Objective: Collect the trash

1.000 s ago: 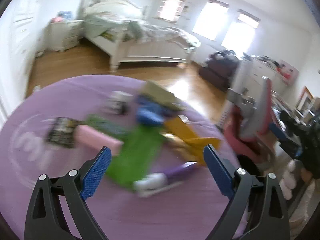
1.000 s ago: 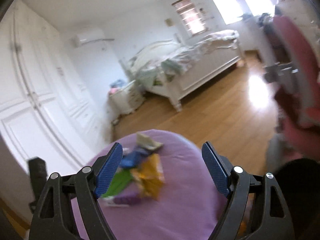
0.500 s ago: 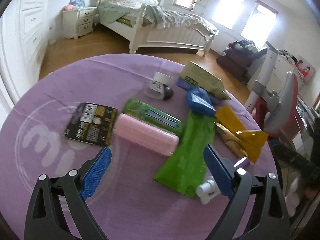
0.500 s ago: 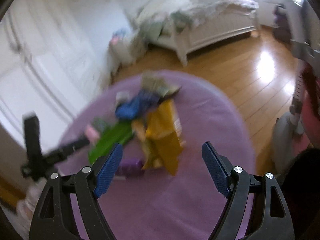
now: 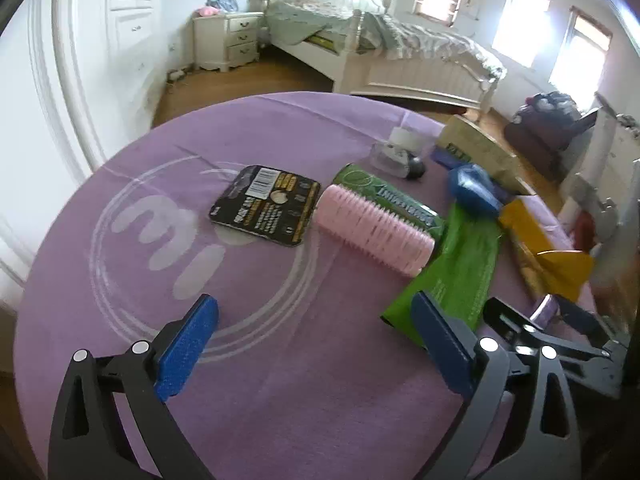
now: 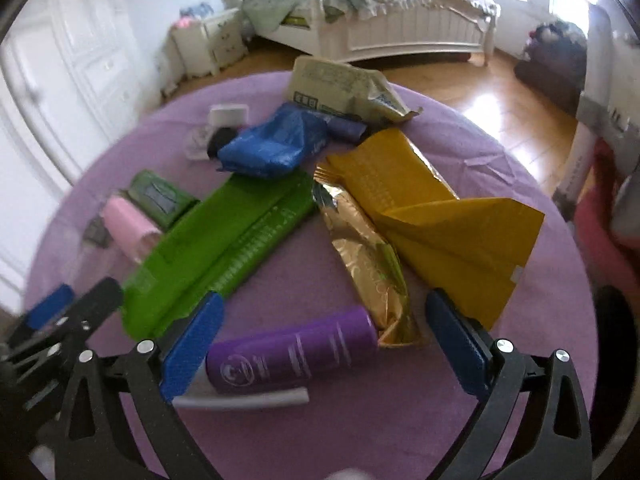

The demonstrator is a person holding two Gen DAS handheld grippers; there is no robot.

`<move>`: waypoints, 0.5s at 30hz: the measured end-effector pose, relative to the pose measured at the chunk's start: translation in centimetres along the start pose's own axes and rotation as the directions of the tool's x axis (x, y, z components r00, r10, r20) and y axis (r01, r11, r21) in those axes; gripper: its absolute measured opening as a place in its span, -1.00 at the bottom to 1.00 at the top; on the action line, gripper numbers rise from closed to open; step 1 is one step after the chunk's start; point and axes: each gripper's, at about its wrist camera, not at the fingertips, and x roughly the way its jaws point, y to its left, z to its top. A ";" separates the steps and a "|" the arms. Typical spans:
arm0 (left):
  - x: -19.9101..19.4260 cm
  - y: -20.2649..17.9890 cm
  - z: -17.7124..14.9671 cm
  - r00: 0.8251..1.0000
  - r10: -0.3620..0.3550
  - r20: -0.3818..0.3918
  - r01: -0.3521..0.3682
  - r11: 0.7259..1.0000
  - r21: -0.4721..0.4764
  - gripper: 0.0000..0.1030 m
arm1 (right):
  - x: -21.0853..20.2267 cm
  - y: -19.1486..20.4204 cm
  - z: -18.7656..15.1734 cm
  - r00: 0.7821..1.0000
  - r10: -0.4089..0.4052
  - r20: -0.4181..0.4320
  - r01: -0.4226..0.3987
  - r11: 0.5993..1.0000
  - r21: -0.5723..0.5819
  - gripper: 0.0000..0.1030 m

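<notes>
Trash lies scattered on a round table with a purple cloth (image 5: pixel 120 280). In the left wrist view I see a black card pack (image 5: pixel 266 204), a pink ribbed roll (image 5: pixel 372 232), a green wrapper (image 5: pixel 452 276) and a blue bag (image 5: pixel 472 192). My left gripper (image 5: pixel 316 344) hovers over bare cloth in front of them, its jaws opening with nothing between. In the right wrist view my right gripper (image 6: pixel 326 344) is also opening, and a purple tube (image 6: pixel 296 356) lies between its fingers untouched. Beyond the tube are a gold wrapper (image 6: pixel 368 256) and a yellow bag (image 6: pixel 440 216).
A beige bag (image 6: pixel 340 80) and a small clear container (image 5: pixel 396 156) sit at the table's far side. Past the table are wooden floor, a white bed (image 5: pixel 400 56) and a nightstand (image 5: pixel 228 40). White wardrobe doors (image 5: pixel 128 40) stand left, a pink chair (image 6: pixel 600 220) right.
Both grippers have tipped down toward the table. The right one swung from the room onto the trash, now straddling the purple tube, its jaws wider. The left closed in on the pile.
</notes>
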 end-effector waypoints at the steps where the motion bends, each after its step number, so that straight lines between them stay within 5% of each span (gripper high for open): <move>1: -0.1 0.1 0.0 1.000 -0.006 0.000 0.006 1.000 -0.006 0.90 | 0.2 0.1 0.2 1.000 0.006 0.011 -0.006 1.000 0.006 0.92; 15: -0.4 -0.7 -0.3 1.000 0.015 -0.006 -0.015 1.000 0.007 0.90 | 0.7 0.4 0.3 1.000 0.005 0.030 -0.005 1.000 0.011 0.92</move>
